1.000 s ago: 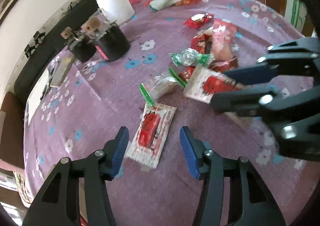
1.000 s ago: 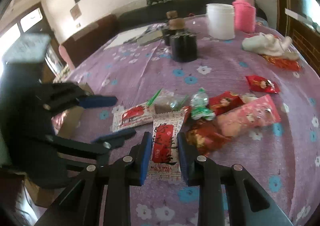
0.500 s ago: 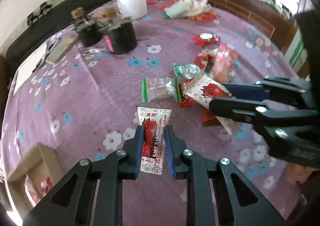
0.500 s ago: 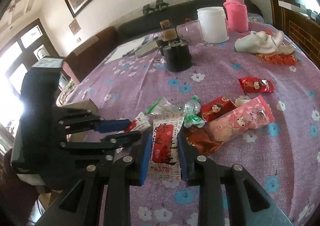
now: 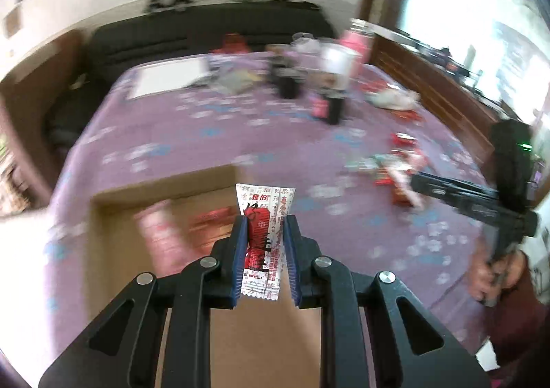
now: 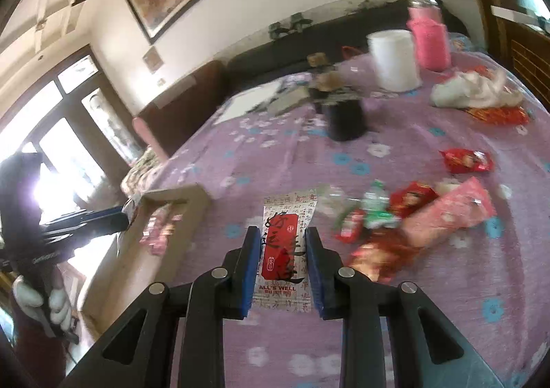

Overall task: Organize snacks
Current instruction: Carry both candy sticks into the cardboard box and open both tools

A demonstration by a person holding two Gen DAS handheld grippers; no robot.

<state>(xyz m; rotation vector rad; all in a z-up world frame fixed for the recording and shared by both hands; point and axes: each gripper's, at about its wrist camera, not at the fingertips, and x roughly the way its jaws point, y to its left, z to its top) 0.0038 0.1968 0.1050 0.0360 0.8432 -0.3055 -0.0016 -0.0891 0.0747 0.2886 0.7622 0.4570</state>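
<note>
Grippers both clenched: left gripper (image 5: 264,253) on sachet (image 5: 264,233) (over box (image 5: 165,192)), right gripper (image 6: 282,262) on packet (image 6: 285,250).

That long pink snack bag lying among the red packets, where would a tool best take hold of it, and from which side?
Probably across its narrow width near the middle, coming down from above. The pink snack bag lies flat and slanted on the purple tablecloth, too long to span end to end. Its lower left end touches the red packets, so the upper right half looks freer. Its outline is blurred, so this is a judgement.
</note>
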